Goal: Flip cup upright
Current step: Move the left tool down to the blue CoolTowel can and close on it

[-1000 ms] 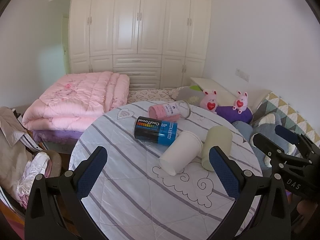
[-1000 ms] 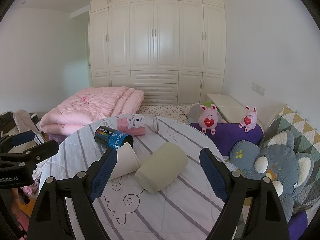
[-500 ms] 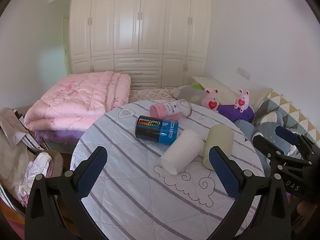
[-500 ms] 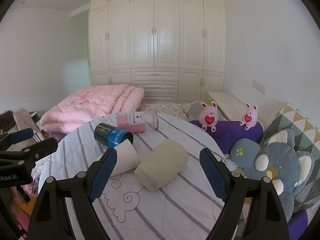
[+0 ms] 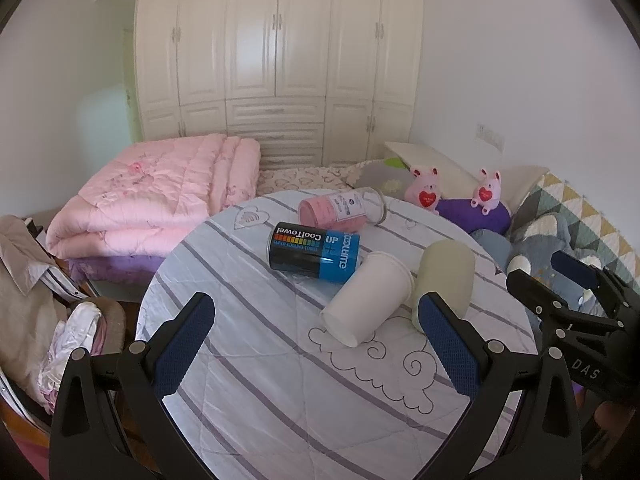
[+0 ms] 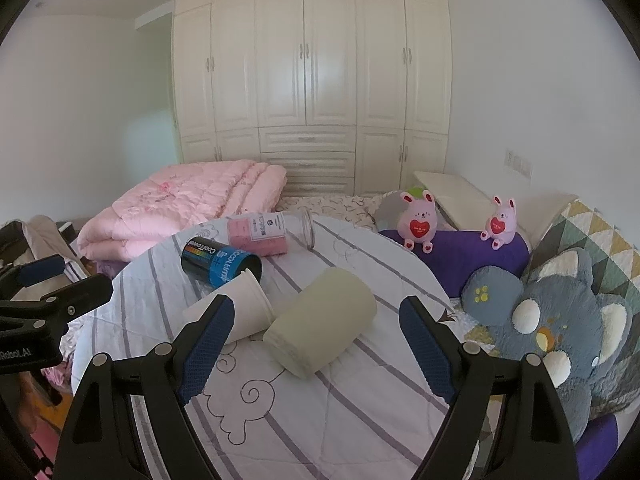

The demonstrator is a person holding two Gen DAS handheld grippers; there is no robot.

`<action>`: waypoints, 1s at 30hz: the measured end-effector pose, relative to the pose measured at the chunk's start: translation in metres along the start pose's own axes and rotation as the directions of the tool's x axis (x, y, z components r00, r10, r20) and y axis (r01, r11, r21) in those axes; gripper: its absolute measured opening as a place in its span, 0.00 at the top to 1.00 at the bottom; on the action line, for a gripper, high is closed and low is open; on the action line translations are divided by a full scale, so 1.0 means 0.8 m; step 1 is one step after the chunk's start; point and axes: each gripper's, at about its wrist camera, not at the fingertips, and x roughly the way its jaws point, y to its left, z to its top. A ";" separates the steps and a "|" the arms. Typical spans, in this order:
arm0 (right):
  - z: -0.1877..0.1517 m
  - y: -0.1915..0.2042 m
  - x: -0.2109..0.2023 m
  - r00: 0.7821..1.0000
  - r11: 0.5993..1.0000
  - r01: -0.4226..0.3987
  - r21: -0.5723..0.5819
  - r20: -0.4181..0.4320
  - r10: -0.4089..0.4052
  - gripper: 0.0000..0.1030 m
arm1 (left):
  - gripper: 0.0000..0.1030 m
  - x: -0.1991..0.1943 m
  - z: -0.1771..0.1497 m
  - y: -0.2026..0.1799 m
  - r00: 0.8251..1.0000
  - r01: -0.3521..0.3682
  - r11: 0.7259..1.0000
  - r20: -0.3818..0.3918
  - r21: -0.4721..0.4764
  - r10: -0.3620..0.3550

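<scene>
Pale green cup (image 6: 322, 322) on its side on the counter (image 6: 360, 420), between the wide-open, empty right claw (image 6: 316, 346), white cup (image 6: 236, 312) touching it, left claw (image 5: 316, 346) wide open, empty.

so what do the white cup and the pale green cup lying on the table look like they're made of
White tapered cup: probably paper, matte, with a thin rolled rim at its wide end. Pale green cylindrical cup: looks like frosted plastic or silicone, with a dull, slightly translucent wall and thick rounded edges; the pictures leave it open.
</scene>
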 end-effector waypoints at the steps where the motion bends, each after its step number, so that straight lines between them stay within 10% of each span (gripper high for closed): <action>1: 0.000 0.000 0.003 1.000 1.000 0.000 0.001 -0.005 0.000 0.17 | 0.00 0.002 0.001 0.000 1.000 -0.002 1.000 -0.003 0.001 0.002; 15: 0.008 -0.008 0.040 0.999 1.000 -0.024 0.011 -0.046 0.024 0.17 | 0.00 0.038 0.031 -0.002 0.999 -0.031 0.981 -0.032 0.190 0.038; 21: 0.020 0.001 0.063 0.998 0.999 -0.053 0.003 -0.046 0.053 0.17 | 0.00 0.065 0.051 0.000 0.995 0.071 0.957 -0.091 0.280 -0.047; 25: 0.032 0.007 0.081 0.997 0.998 -0.062 -0.004 -0.048 0.061 0.17 | 0.00 0.090 0.064 -0.001 0.989 0.123 0.905 -0.130 0.408 -0.076; 30: 0.041 0.007 0.103 0.996 0.998 -0.061 0.008 -0.067 0.062 0.17 | 0.00 0.128 0.073 -0.003 0.974 0.207 0.761 -0.201 0.615 -0.102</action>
